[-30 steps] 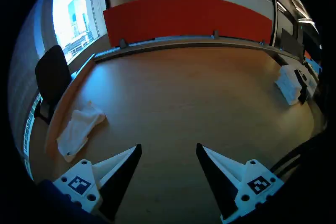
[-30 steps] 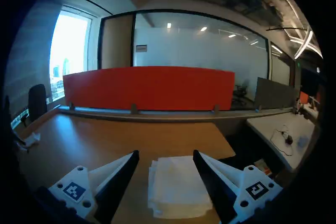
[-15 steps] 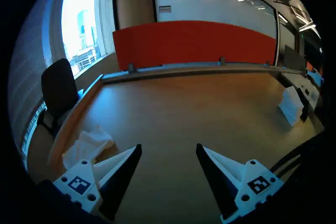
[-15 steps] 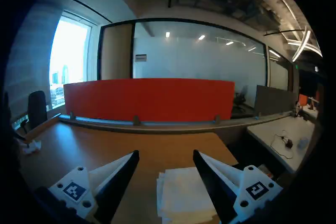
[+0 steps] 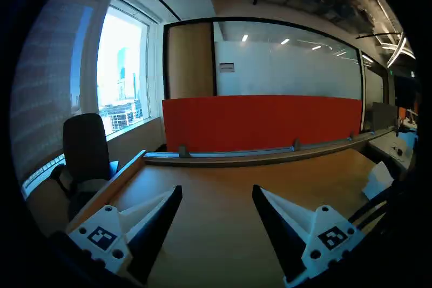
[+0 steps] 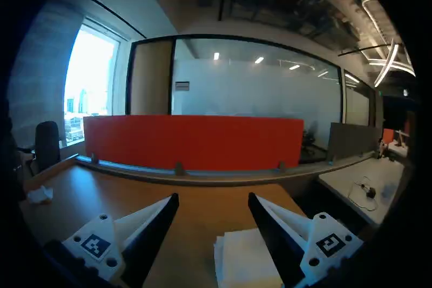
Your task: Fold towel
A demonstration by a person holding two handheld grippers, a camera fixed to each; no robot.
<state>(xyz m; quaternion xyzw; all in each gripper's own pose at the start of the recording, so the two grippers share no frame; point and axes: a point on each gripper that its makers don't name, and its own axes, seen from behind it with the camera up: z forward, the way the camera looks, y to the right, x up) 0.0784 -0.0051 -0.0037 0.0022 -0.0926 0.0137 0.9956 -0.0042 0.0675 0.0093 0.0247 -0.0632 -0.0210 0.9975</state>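
My left gripper (image 5: 216, 188) hangs open over the bare wooden table (image 5: 227, 180), with nothing between its fingers. A folded white towel stack (image 5: 377, 181) peeks in at the far right of the left gripper view. My right gripper (image 6: 212, 196) is open too. The same folded stack (image 6: 243, 258) lies on the table (image 6: 135, 196) low between its fingers, untouched. A crumpled white towel (image 6: 40, 195) rests near the table's far left edge in the right gripper view.
A red divider panel (image 5: 259, 123) runs along the table's back edge. A black office chair (image 5: 86, 147) stands at the left by the window. A white desk (image 6: 367, 180) with a cable lies beyond the table's right end.
Both views have tilted upward. The crumpled towel dropped out of the left gripper view, and the folded stack slid lower in the right gripper view. Both grippers stayed open.
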